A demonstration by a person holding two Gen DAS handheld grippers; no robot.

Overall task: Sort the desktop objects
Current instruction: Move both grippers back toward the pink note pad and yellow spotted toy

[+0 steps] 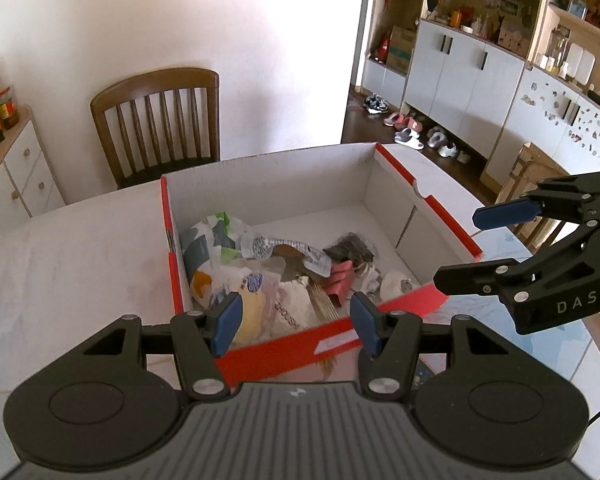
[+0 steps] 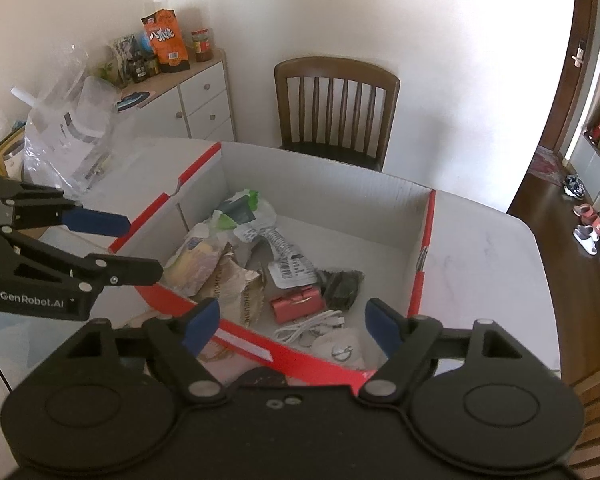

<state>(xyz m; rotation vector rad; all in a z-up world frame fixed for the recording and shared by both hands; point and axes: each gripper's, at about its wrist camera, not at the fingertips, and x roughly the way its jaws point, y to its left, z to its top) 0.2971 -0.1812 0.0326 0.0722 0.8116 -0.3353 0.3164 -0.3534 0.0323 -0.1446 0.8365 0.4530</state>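
Observation:
A red-and-white cardboard box (image 1: 392, 184) stands on the white table and holds several sorted items: crumpled wrappers (image 1: 220, 240), a pink pouch (image 1: 342, 280), a dark bundle (image 1: 350, 248) and a white cable (image 2: 308, 326). My left gripper (image 1: 296, 322) is open and empty, just above the box's near red wall. My right gripper (image 2: 294, 326) is open and empty over the box's near corner. Each gripper shows in the other's view: the right one (image 1: 456, 248) at the box's right side, the left one (image 2: 140, 248) at its left side.
A wooden chair (image 1: 160, 124) stands behind the table against the white wall. A clear plastic bag (image 2: 68, 132) lies on the table's far left. A low cabinet (image 2: 188, 100) carries snack bags and jars. Shelving and shoes (image 1: 412, 128) fill the room on the right.

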